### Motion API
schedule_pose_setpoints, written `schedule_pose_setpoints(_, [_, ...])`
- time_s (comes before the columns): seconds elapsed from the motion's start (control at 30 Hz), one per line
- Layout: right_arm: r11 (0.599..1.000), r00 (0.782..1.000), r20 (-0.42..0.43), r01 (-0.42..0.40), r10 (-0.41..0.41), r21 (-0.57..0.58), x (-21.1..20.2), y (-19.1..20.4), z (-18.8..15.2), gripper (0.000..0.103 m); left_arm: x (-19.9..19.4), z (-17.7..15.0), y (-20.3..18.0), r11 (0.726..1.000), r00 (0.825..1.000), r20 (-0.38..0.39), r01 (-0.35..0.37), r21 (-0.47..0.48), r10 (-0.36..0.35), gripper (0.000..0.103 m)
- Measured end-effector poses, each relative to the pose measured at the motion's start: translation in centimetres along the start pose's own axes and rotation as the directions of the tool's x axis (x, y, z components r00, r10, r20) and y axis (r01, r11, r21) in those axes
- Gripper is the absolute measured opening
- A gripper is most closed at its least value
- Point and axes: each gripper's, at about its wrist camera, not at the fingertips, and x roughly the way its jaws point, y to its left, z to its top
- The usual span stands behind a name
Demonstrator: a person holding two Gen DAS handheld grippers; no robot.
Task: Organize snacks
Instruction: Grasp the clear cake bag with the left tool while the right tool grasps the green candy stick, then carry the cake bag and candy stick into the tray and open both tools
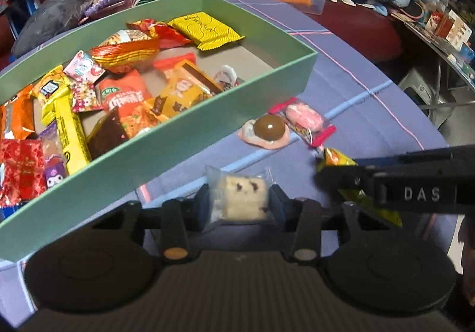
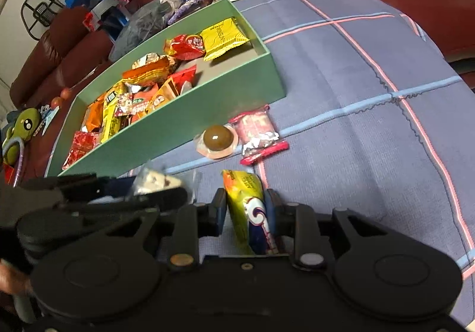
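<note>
A table draped in a blue checked cloth with pink and pale blue lines (image 2: 356, 88) carries a long, shallow, mint-green cardboard box (image 1: 184, 136), already crowded with bright foil snack packets. Two snacks lie loose on the cloth just beside the box's near wall: a brown chocolate dome on a pink blister backing (image 1: 268, 128) and a pink sweet in a clear, red-edged wrapper (image 1: 305, 121). The left gripper (image 1: 239, 204) is clamped on a pale, square, speckled cake in a clear wrapper (image 1: 242, 200). The right gripper (image 2: 248, 213) is clamped on a yellow-green foil packet with a blue-and-white swirl (image 2: 249, 213). To do this step well, each snack probably needs lifting clear of the box wall and releasing over the bare grey floor at the far end, one hand at a time so the grippers do not collide. Packet lettering is too blurred to read, and the box's left end is cut off.
</note>
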Motion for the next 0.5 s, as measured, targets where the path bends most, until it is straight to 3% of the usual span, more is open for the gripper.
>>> schedule_pose_setpoints(0.1, [1.000,1.000,0.014,0.005,-0.005,-0.010,-0.2,0.0,-0.3,0.026,-0.1,-0.3,0.0,1.000,1.000,0.001,-0.007,0.011,0.007,0.047])
schedule_pose_setpoints(0.3, [0.995,0.998,0.039,0.051,-0.048,-0.090,-0.3,1.3,-0.7,0.026,-1.4,-0.2,-0.6,0.999,1.000,0.025,0.007,0.044,-0.008,0.035])
schedule_pose_setpoints(0.5, [1.000,0.999,0.039,-0.014,0.015,-0.006,-1.3,0.6,0.3,0.026,-2.5,0.4,0.1,0.999,0.998,0.041,0.038,0.007,-0.038,0.024])
